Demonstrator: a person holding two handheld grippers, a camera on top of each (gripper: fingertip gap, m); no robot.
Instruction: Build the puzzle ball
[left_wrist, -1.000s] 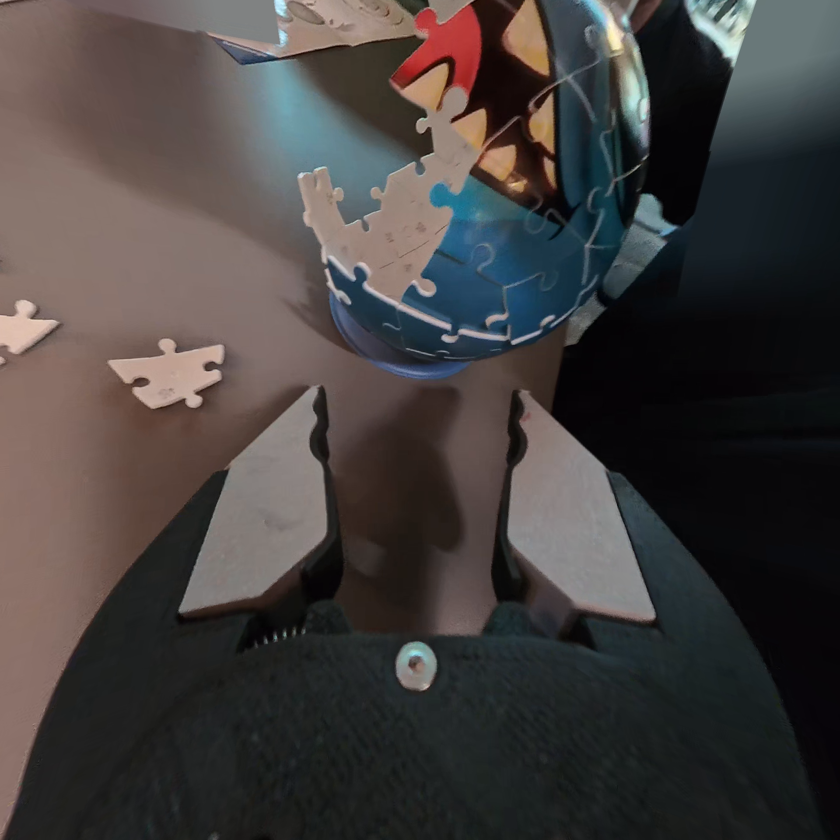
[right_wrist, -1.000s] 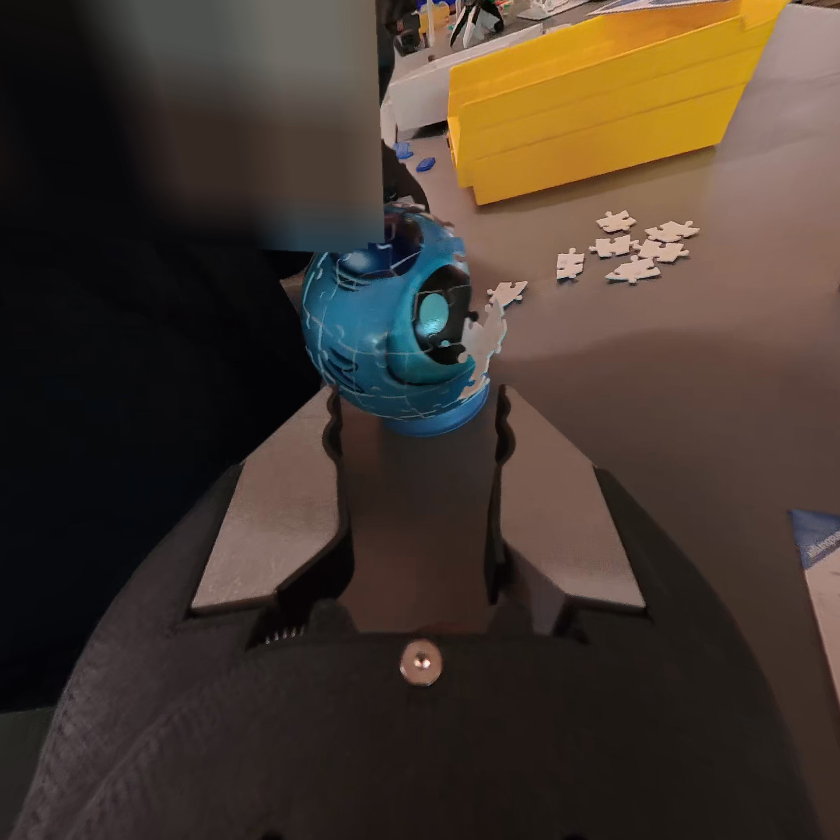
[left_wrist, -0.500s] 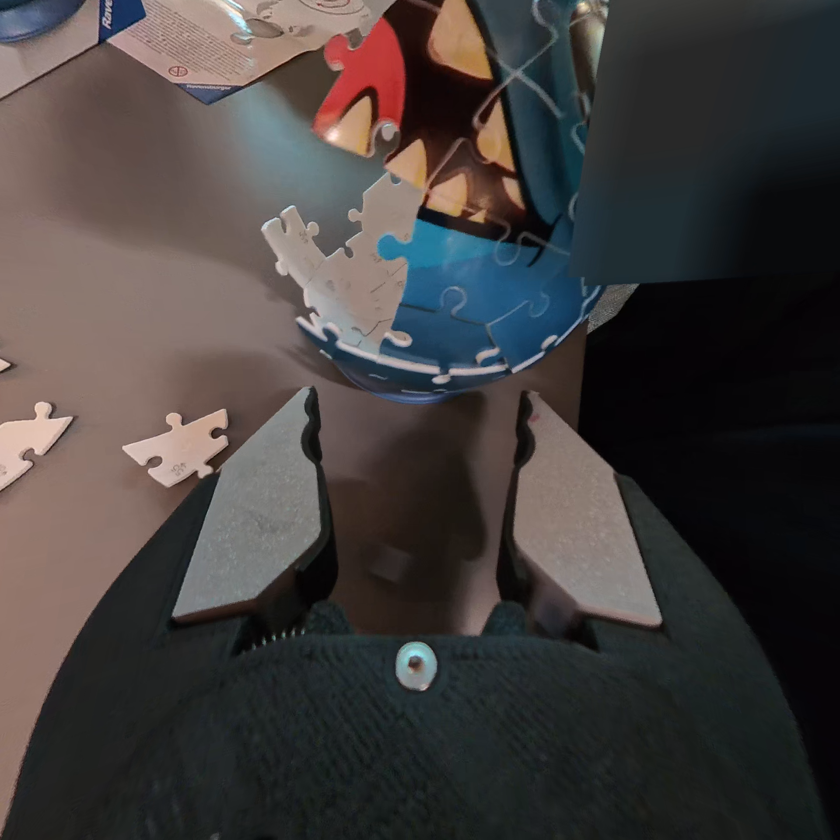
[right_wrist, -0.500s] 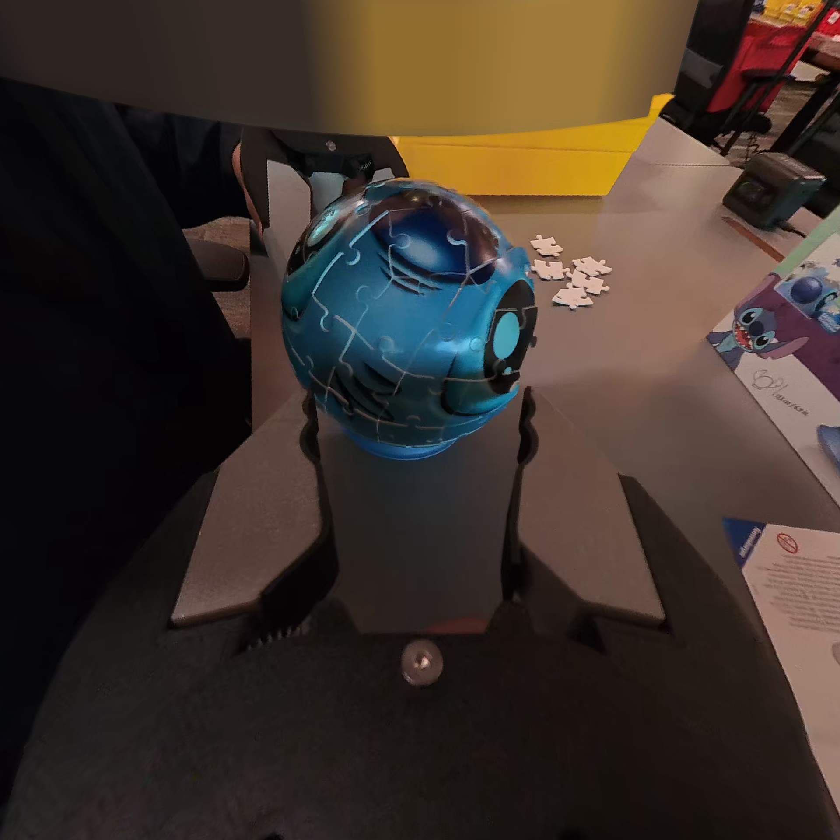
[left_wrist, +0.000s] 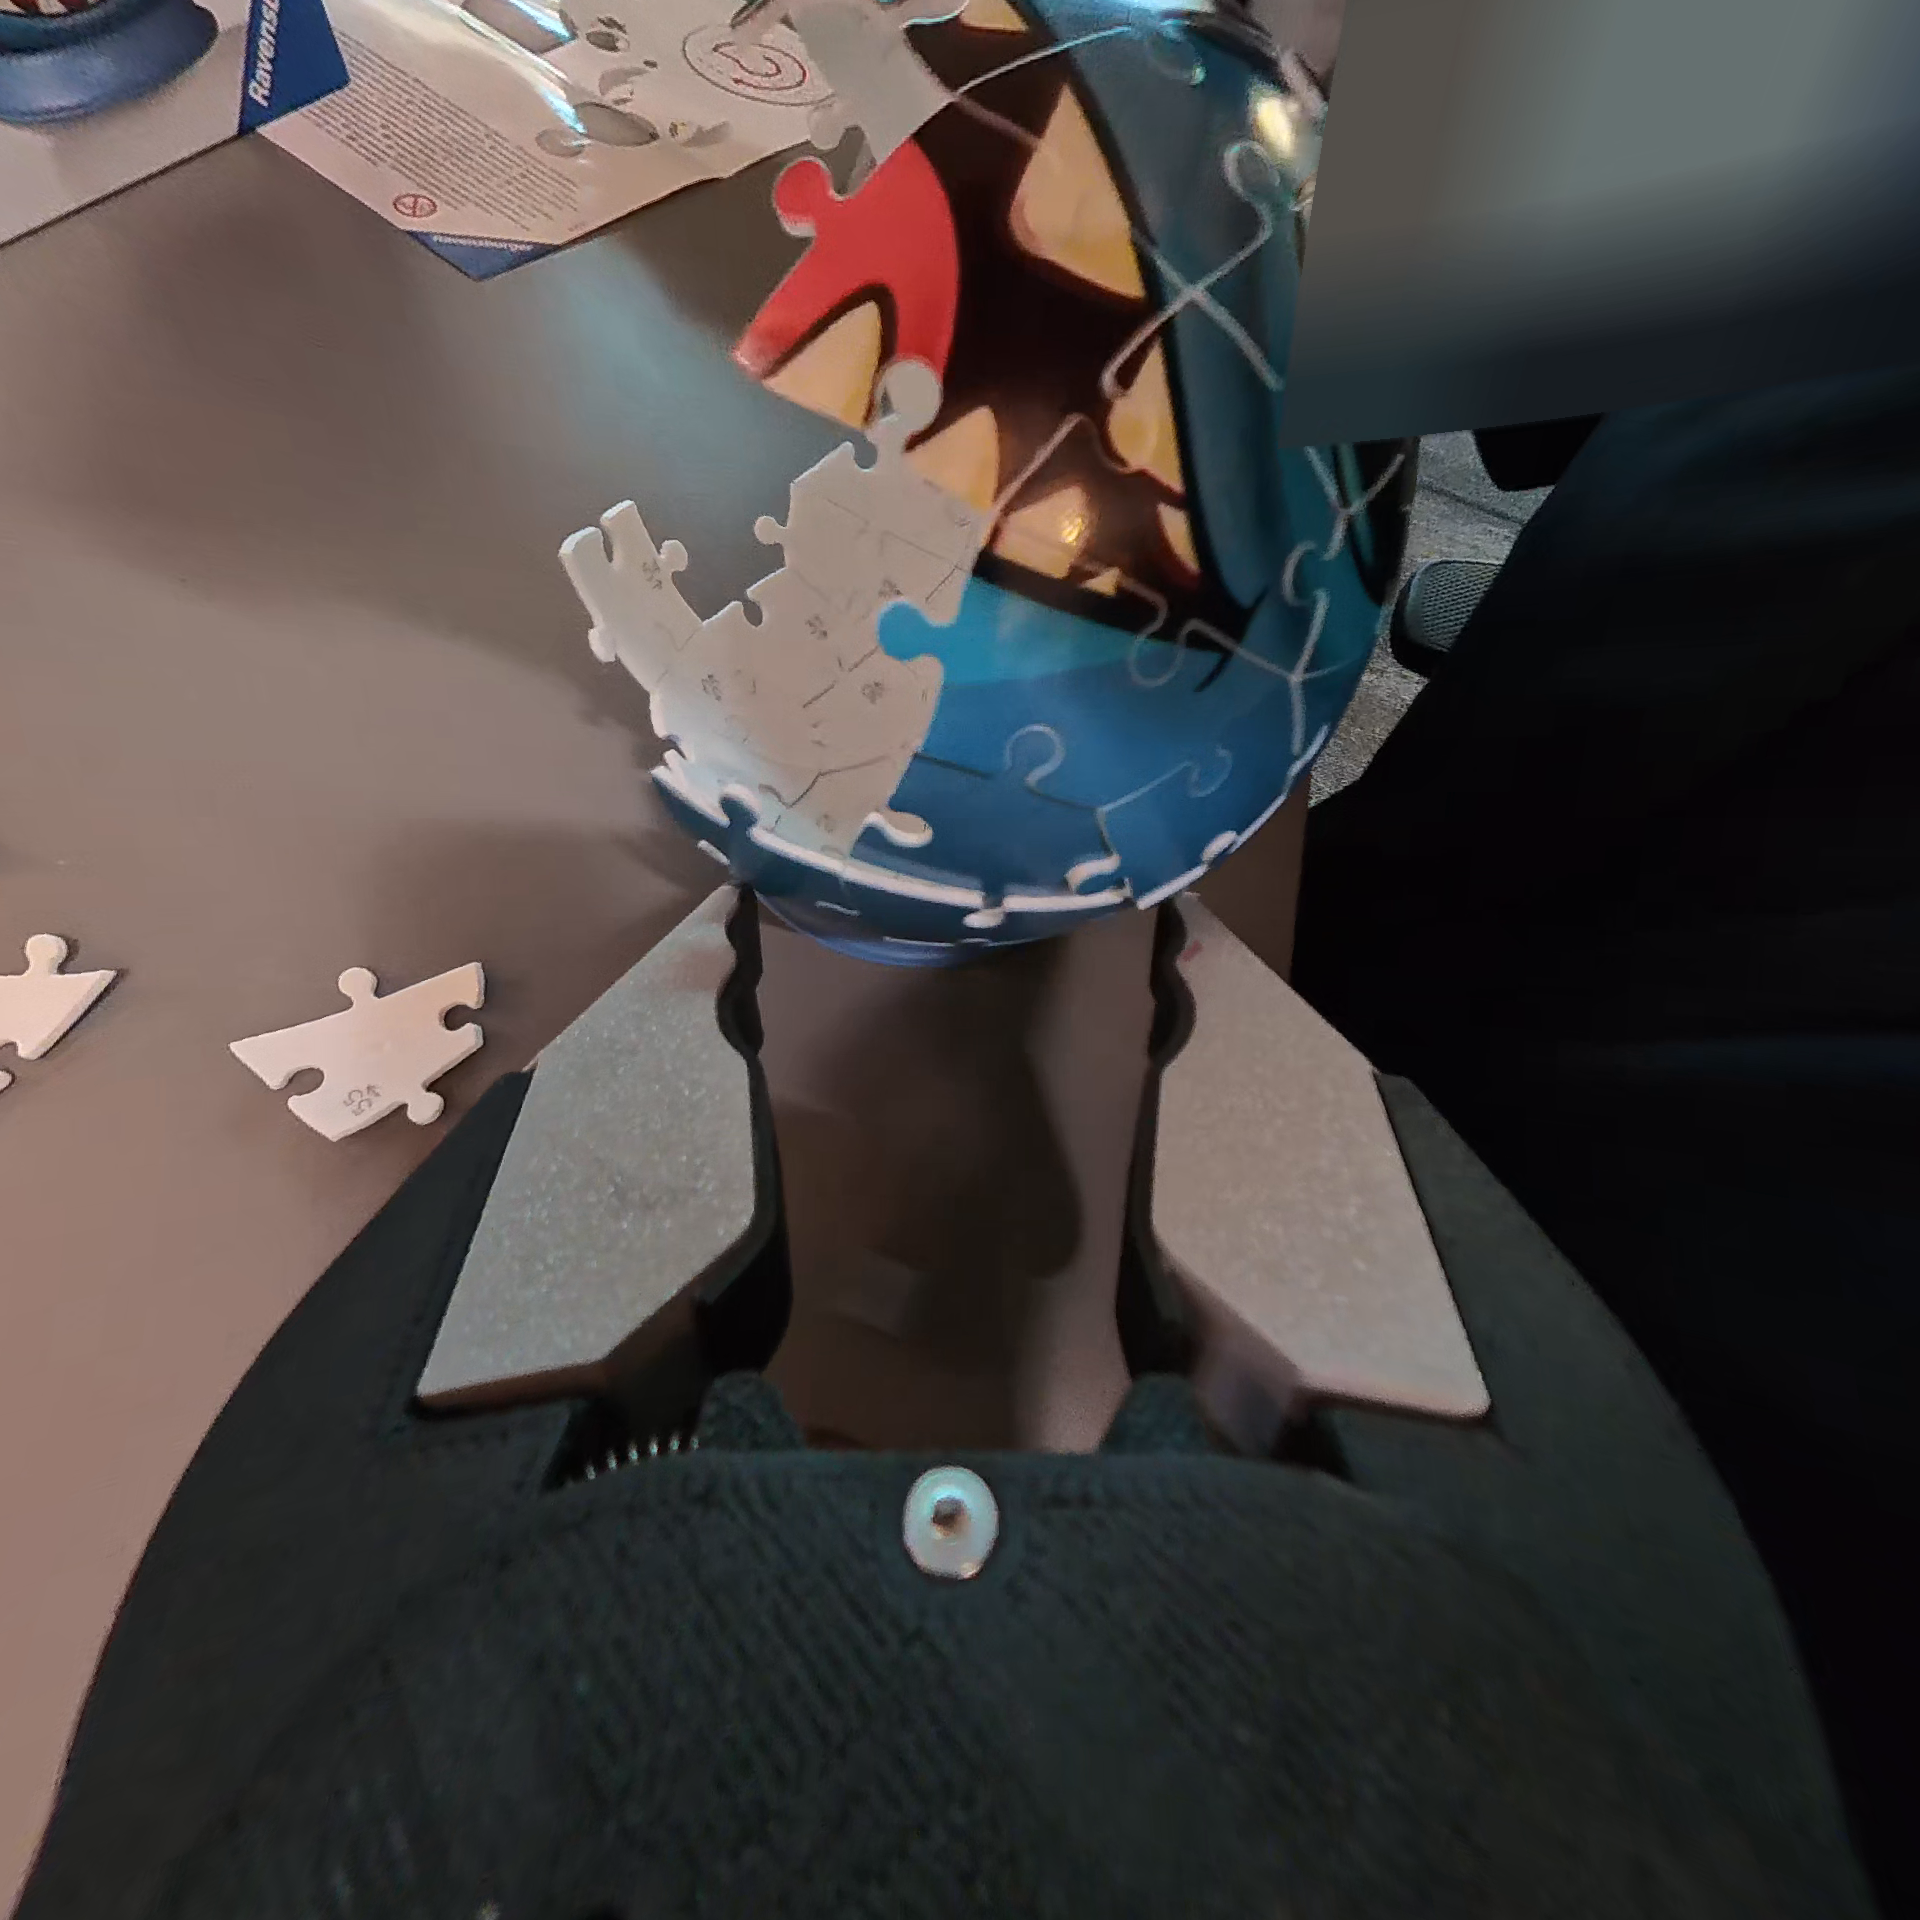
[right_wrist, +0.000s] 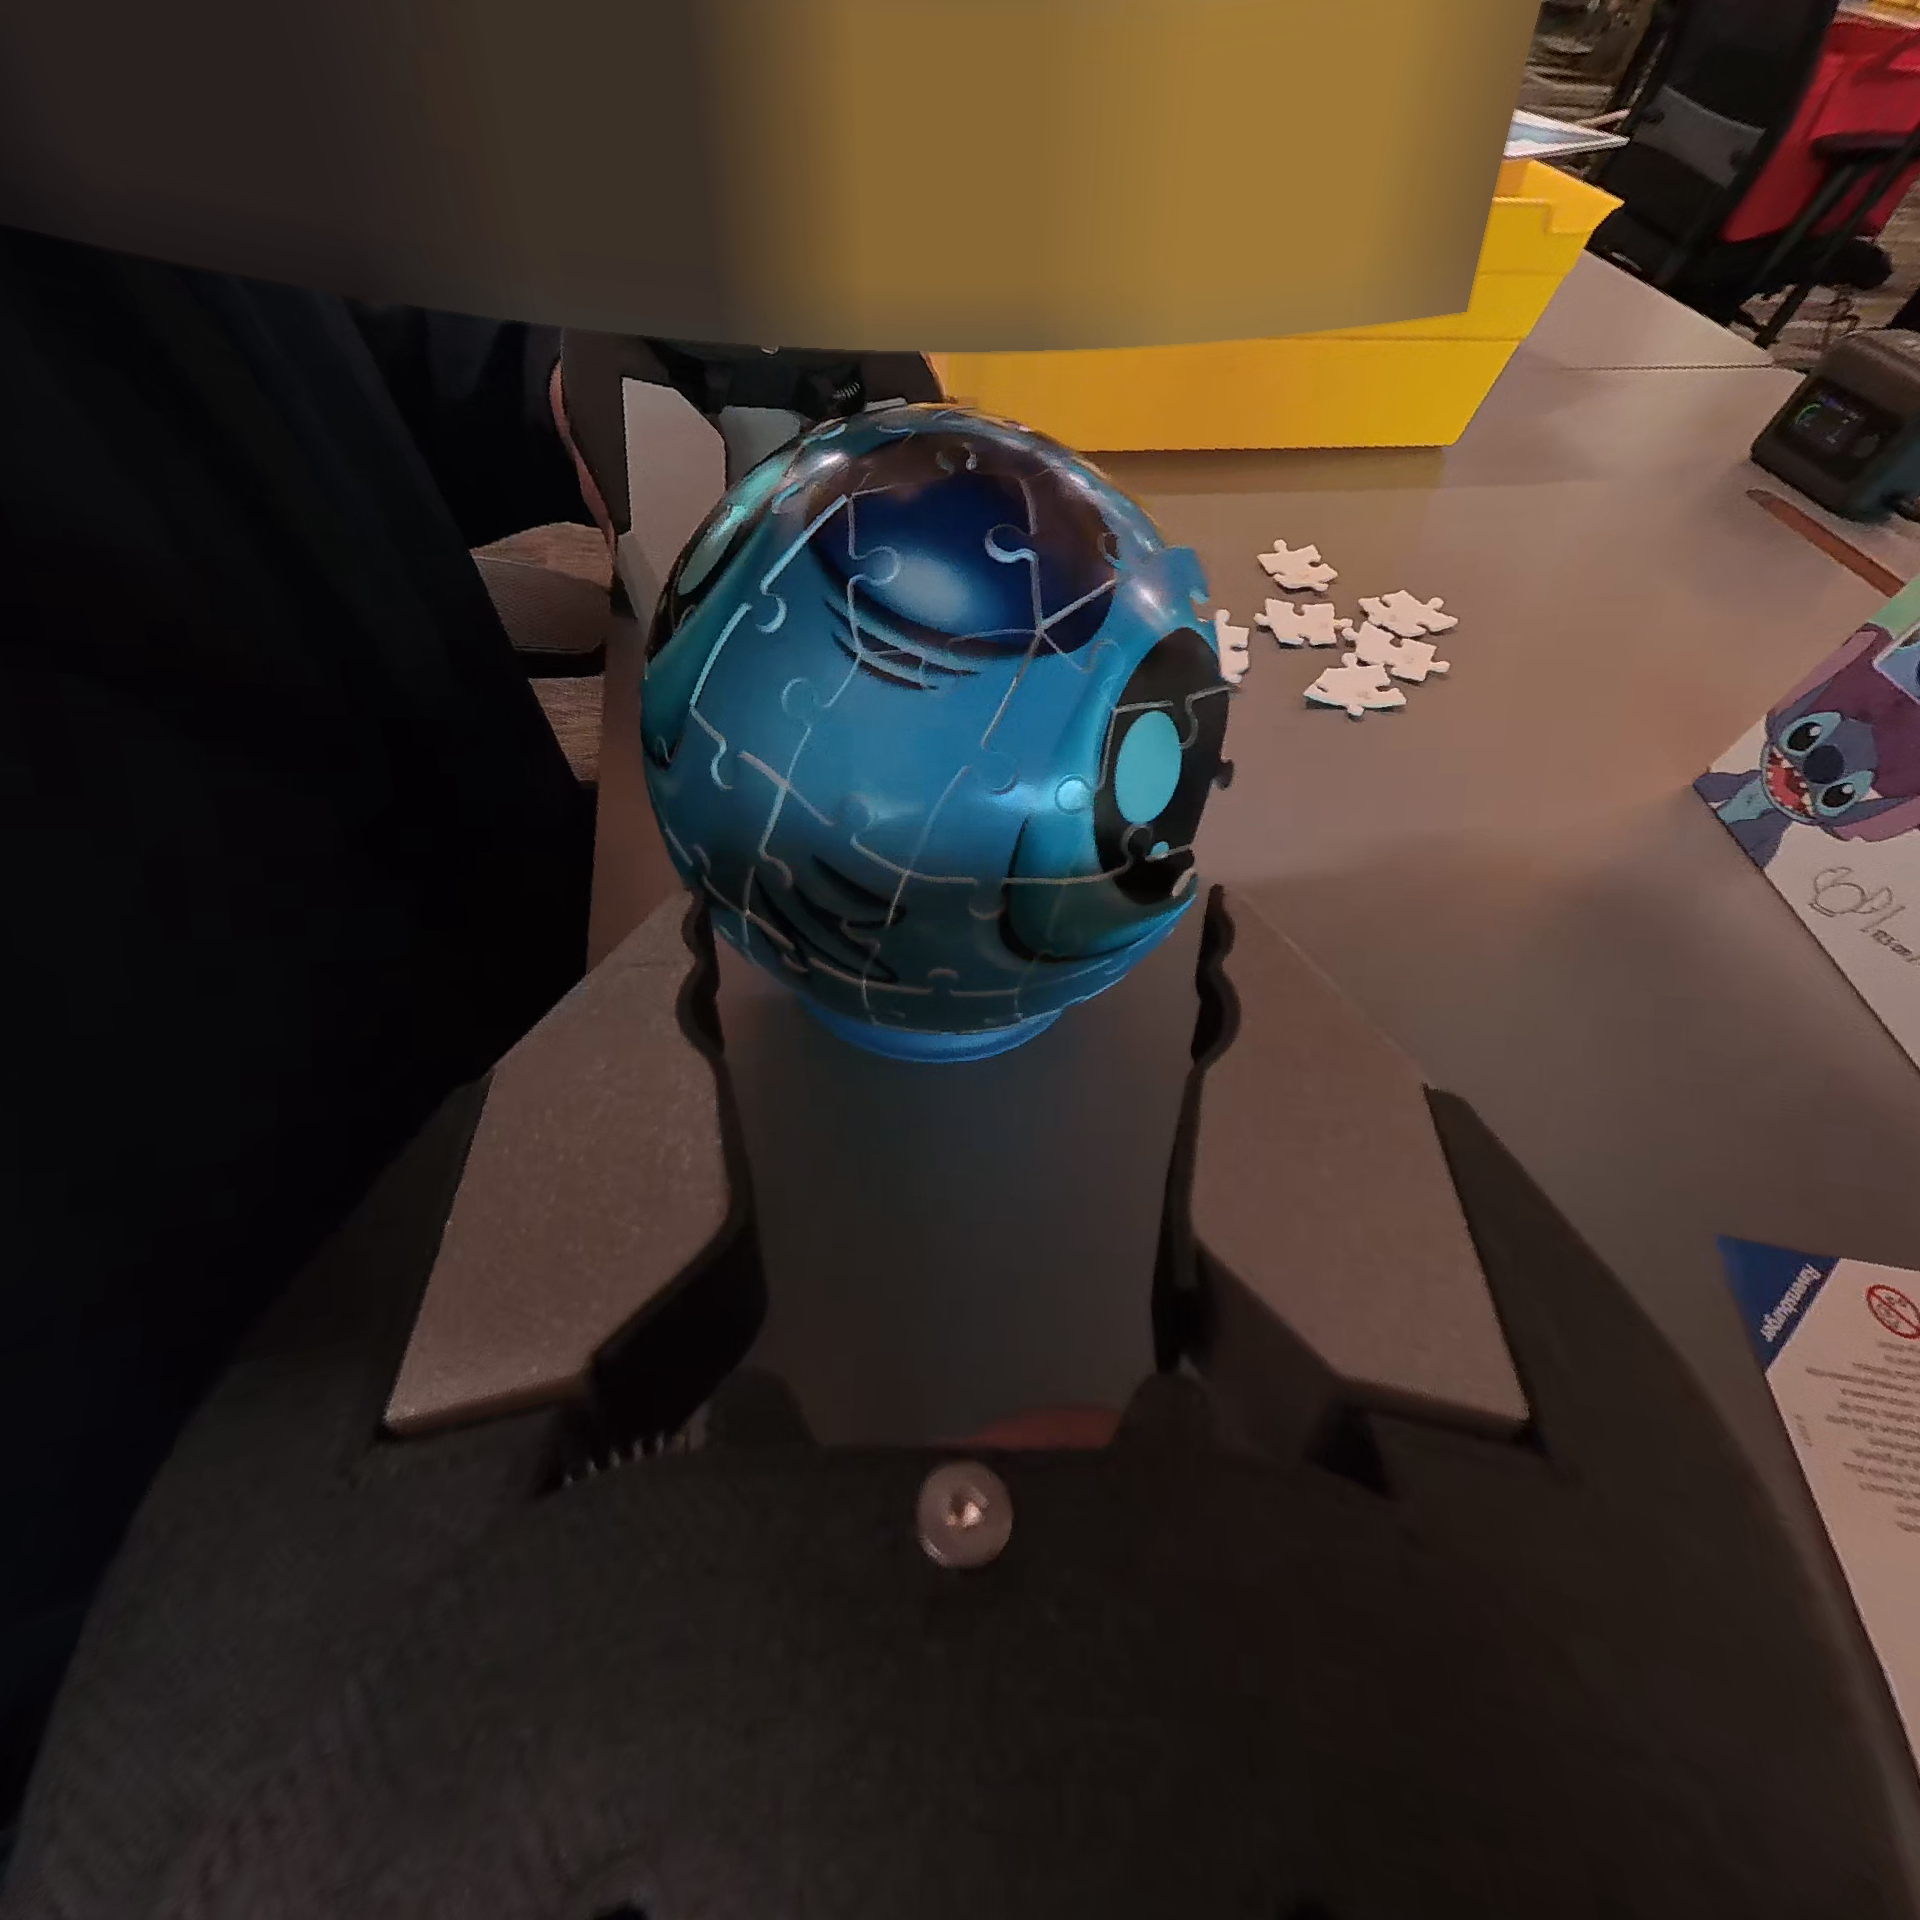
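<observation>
The puzzle ball (right_wrist: 914, 748) stands upright on its blue base ring (right_wrist: 935, 1039) on the grey table (right_wrist: 1455, 987); mostly blue and unfinished, with a gap (left_wrist: 883, 582) on 1 side; loose white pieces (right_wrist: 1351, 634) lie well apart.

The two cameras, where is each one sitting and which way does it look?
Left wrist view: sits on the left gripper, looking along its open fingers at the puzzle ball's unfinished side.
Right wrist view: sits on the right gripper, looking along its open fingers at the ball's closed blue side; the left gripper shows behind it.
Both views share the ball, the table and loose pieces.
</observation>
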